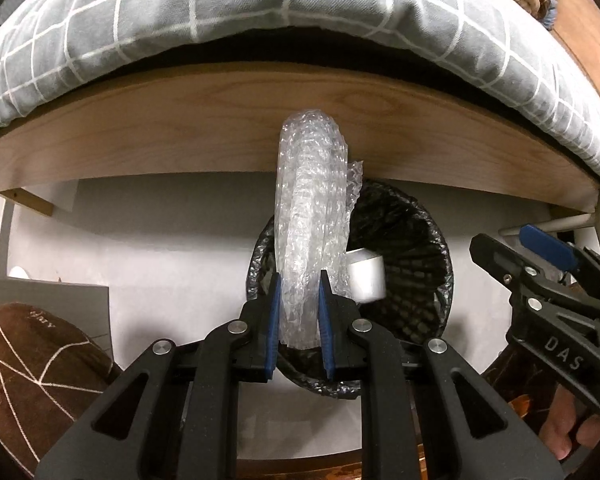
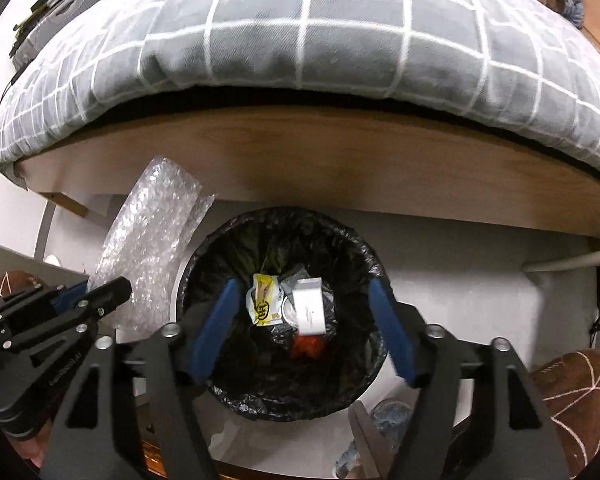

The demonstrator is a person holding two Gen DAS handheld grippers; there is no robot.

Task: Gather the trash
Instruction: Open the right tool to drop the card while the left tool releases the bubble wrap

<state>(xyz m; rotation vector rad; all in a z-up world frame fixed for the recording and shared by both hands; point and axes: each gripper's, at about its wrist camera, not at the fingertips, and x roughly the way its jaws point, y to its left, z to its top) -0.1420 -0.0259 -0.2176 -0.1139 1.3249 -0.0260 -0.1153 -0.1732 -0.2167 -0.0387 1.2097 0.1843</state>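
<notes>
**Jaws shut on bubble wrap above the bin**

Jaws of the left gripper (image 1: 299,312) were clamped on one roll of bubble wrap (image 1: 310,216), the blue pads (image 1: 275,320) pressing its lower end from both sides. The roll's long axis ran straight out along the fingers, its free end pointing away from the camera toward the bed frame (image 1: 180,132). In the right wrist view the same roll (image 2: 148,248) leaned up and to the right, just left of the bin's rim.

Jaws of the right gripper (image 2: 304,332) stood wide apart and held nothing, touching nothing; the two blue pads (image 2: 214,332) framed the mouth of the bin from either side.

Below both grippers stood one round bin (image 2: 204,264) lined with a black bag, on a pale floor (image 2: 460,280). Four pieces lay inside it: one white box (image 2: 309,306), one yellow-and-white wrapper (image 2: 262,300), one grey scrap (image 2: 294,274) and one orange-red piece (image 2: 308,346). From the left wrist camera only the white box (image 1: 366,278) showed past the roll.

Two brown cushions with pale stitched lines sat low at the edges, one at the left (image 1: 32,372) and one at the right (image 2: 576,396).

Beyond the bin ran the wooden side board of the bed frame, and over it hung one grey quilt (image 2: 300,32) checked with white lines.
</notes>
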